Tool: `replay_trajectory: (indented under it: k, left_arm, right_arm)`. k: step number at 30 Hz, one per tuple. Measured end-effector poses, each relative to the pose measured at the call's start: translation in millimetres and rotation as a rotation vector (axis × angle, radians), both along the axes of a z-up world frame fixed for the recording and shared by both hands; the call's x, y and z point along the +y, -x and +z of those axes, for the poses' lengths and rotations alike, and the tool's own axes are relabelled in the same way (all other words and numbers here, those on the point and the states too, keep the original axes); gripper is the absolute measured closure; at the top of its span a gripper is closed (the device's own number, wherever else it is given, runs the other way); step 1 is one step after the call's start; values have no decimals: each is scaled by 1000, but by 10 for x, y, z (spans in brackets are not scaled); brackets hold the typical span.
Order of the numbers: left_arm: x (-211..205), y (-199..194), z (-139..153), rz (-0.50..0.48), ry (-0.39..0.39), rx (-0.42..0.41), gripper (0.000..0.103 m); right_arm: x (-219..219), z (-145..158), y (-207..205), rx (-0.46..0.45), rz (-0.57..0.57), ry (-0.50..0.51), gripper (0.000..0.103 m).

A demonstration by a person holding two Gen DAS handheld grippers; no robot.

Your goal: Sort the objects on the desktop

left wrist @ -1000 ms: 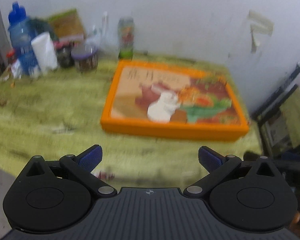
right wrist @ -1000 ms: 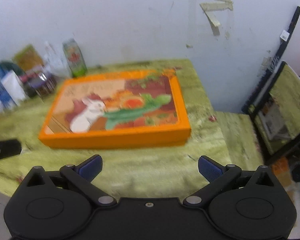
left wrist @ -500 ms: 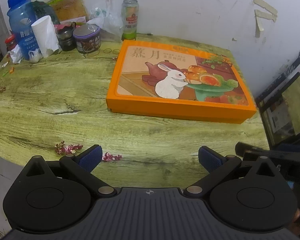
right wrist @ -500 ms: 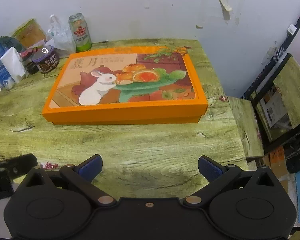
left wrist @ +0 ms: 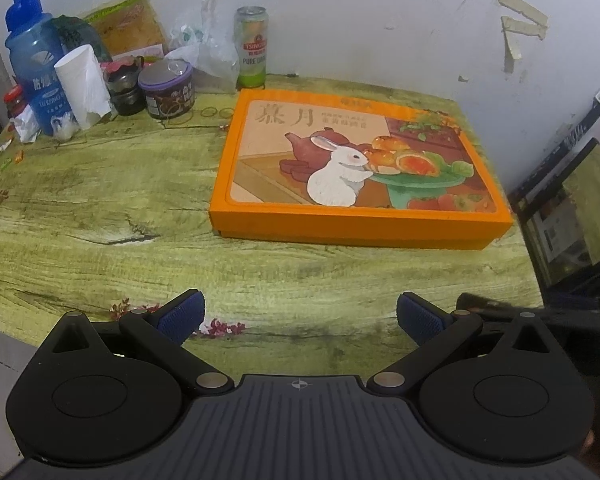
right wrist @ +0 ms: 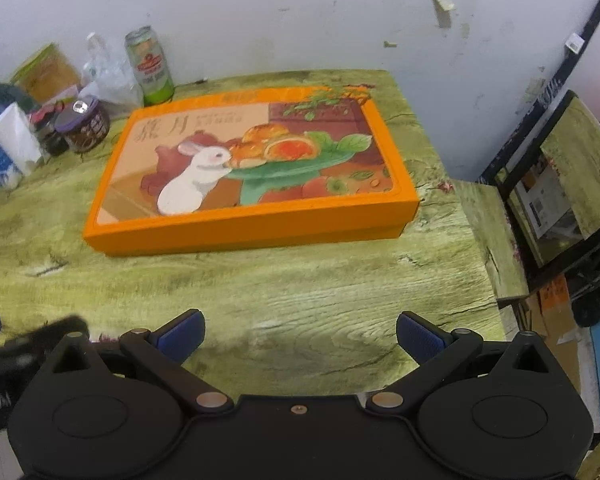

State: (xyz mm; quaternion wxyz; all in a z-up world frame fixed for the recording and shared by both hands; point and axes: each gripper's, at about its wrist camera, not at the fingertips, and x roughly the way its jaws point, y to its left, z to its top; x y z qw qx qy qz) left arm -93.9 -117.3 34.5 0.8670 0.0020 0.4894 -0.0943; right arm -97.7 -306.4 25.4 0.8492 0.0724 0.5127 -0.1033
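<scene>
Two handheld grippers point across a green, wood-grain table point(left wrist: 100, 200). The left gripper point(left wrist: 298, 314) has its blue-padded fingers spread wide with nothing between them, above the near edge of the table. The right gripper point(right wrist: 298, 334) is likewise spread wide and empty.

A flat orange box point(left wrist: 360, 176), its lid printed with a white rabbit, a teapot and pastries, lies closed on the far right part of the table, well apart from both grippers.

Along the back wall, at the far left, stands a crowded cluster: a blue bottle point(left wrist: 32, 60), a white paper roll point(left wrist: 84, 86), a purple-lidded tub point(left wrist: 168, 90), a clear plastic bag point(left wrist: 208, 52) and a green drink can point(left wrist: 252, 48). Several overlap, so what sits behind them is hard to make out. In the right wrist view the bottle is cut off at the frame edge.

A chair point(right wrist: 560, 184) beside the table is partly cut off.
</scene>
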Motion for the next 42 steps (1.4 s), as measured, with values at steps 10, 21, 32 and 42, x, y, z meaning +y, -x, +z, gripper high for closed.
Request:
replay_trajectory:
  k: [10, 21, 32, 42]
  left_arm:
    - [7, 2, 13, -2, 4, -7, 0]
    - [0, 9, -13, -4, -5, -1, 0]
    - [8, 10, -20, -3, -4, -2, 0]
    - [21, 1, -19, -2, 0, -4, 0]
  right_arm:
    - [42, 3, 8, 10, 4, 25, 0]
    - [22, -13, 28, 12, -9, 64, 0]
    - [45, -3, 47, 12, 1, 82, 0]
    - [54, 10, 41, 8, -1, 89, 0]
